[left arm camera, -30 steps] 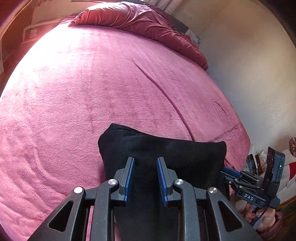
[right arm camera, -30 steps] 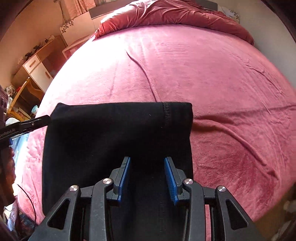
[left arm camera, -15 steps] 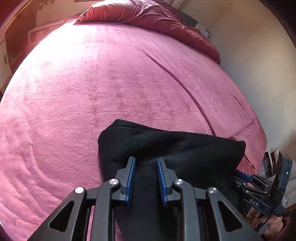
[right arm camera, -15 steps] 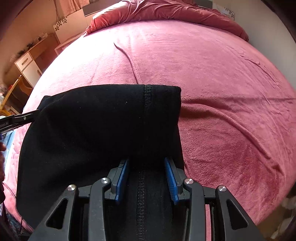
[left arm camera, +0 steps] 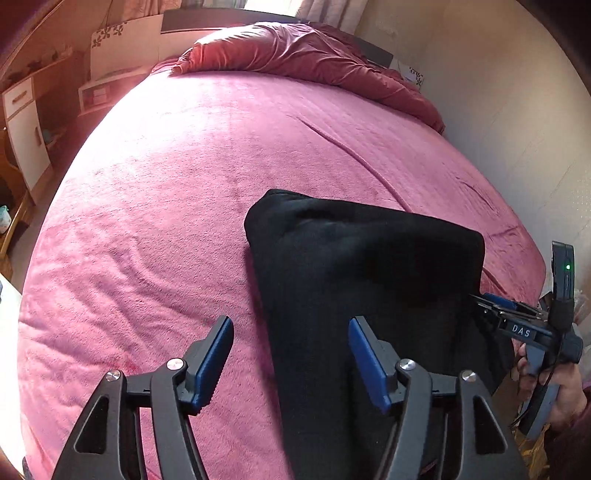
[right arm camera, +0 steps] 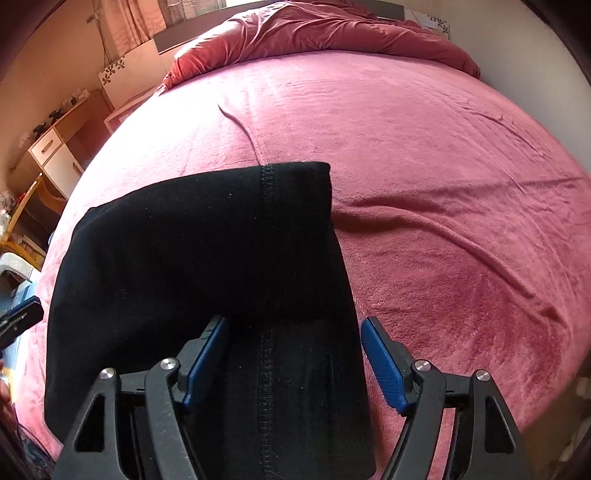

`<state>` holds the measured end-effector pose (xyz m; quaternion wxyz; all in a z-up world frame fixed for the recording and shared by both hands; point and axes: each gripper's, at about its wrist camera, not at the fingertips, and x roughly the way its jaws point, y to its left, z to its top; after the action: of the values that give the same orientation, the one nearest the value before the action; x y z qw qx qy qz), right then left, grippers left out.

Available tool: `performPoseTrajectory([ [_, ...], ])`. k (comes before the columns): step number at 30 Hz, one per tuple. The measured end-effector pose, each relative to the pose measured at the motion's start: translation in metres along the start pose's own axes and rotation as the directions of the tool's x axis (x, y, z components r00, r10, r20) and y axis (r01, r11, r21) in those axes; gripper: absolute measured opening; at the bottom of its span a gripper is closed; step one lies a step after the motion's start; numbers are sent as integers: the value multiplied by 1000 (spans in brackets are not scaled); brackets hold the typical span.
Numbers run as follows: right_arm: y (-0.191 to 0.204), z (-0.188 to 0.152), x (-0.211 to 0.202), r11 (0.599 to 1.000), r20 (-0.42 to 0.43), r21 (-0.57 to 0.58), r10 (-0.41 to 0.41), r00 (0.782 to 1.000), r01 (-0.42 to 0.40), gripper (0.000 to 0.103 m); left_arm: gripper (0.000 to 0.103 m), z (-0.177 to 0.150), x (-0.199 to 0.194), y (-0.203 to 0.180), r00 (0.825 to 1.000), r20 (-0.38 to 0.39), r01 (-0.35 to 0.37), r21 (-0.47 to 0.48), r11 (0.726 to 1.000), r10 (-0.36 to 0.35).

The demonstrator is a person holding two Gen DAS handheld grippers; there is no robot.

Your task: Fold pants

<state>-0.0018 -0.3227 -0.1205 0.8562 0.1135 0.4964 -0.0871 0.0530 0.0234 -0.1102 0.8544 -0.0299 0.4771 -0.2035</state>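
bedspread (left arm camera: pixel 177 206): pink plush, under everything i see.
left gripper (left arm camera: pixel 291 354): mine, blue pads spread wide, gripping nothing; the pants' left edge runs between them.
pants (left arm camera: pixel 369 280): black, folded over, flat on the bedspread from 6 toward 12 o'clock.
right gripper (right arm camera: pixel 293 354): mine, pads wide apart either side of the cloth, not pinching it.
duvet (right arm camera: pixel 332 33): red, bunched at 12 o'clock.
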Motion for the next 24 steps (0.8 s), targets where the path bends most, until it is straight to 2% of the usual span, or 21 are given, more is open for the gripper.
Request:
performPoseTrajectory([
  [11, -15, -31, -31, 997, -16, 64, 54, 998, -53, 76, 70, -17, -7, 3, 1000, 9, 7, 9, 1000, -7],
  [17, -28, -47, -39, 991, -43, 81, 114, 993, -110, 79, 72, -23, -12, 1, 1000, 6, 23, 10, 1000, -23],
  [24, -48, -70, -42, 977, -68, 121, 185, 980, -176, 82, 79, -32, -15, -5, 998, -9, 55, 23, 998, -55],
])
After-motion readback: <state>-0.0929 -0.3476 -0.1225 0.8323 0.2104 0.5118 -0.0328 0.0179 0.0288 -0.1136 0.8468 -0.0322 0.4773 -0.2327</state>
